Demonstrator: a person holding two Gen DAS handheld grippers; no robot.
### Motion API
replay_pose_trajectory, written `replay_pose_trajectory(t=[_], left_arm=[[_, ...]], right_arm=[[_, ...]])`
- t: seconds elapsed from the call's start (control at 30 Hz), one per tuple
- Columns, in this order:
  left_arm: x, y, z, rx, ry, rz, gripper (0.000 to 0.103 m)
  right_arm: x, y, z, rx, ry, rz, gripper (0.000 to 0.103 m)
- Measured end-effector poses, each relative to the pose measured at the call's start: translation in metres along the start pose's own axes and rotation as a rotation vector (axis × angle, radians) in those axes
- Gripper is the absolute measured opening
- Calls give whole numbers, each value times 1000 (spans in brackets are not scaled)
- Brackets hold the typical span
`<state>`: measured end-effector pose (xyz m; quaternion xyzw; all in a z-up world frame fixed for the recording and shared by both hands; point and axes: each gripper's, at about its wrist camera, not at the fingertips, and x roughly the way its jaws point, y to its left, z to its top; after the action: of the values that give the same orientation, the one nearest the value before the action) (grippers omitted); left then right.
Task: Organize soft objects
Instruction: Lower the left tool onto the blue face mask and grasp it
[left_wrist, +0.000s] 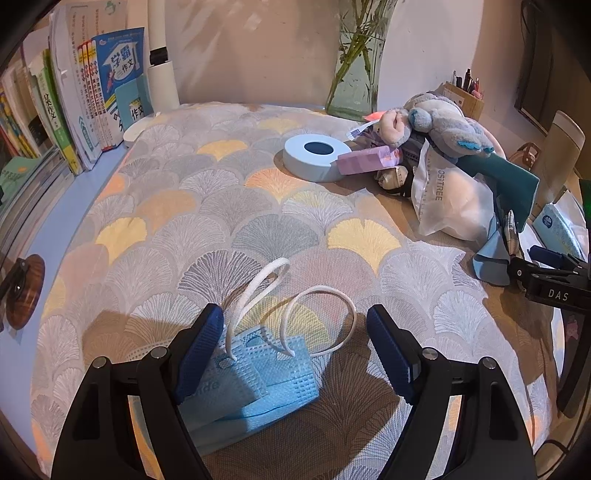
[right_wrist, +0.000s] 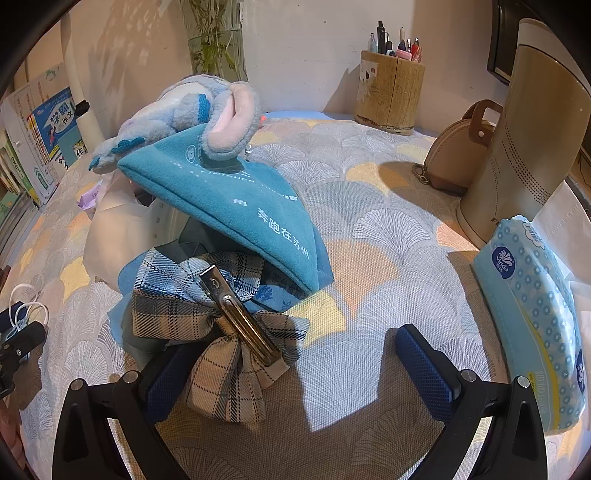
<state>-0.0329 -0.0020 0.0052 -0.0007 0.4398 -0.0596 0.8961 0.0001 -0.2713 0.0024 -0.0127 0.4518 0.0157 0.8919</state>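
Note:
A stack of blue face masks with white ear loops lies on the patterned cloth between the fingers of my open left gripper. A pile of soft things sits at the right: a grey-blue plush toy on a teal fleece cloth, and a white plastic bag. In the right wrist view my open right gripper straddles a plaid bow with a metal clip, which rests against the left finger. The teal cloth and plush toy lie just beyond.
A light blue tape roll and purple packet lie mid-table. Books stand at left, a glass vase at back. A tissue pack, beige appliance, small bag and pen holder stand at right.

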Motion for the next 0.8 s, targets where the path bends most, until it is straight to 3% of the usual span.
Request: replay_pose_trajectory(t=[0.57,0.8], left_arm=[[1,0,0,7,2,-4,79],[-19,7,-7,13,-42,-117,79]], right_arm=[[1,1,0,-1,0,0,103],[-11,2,-14,-29,83,23,103]])
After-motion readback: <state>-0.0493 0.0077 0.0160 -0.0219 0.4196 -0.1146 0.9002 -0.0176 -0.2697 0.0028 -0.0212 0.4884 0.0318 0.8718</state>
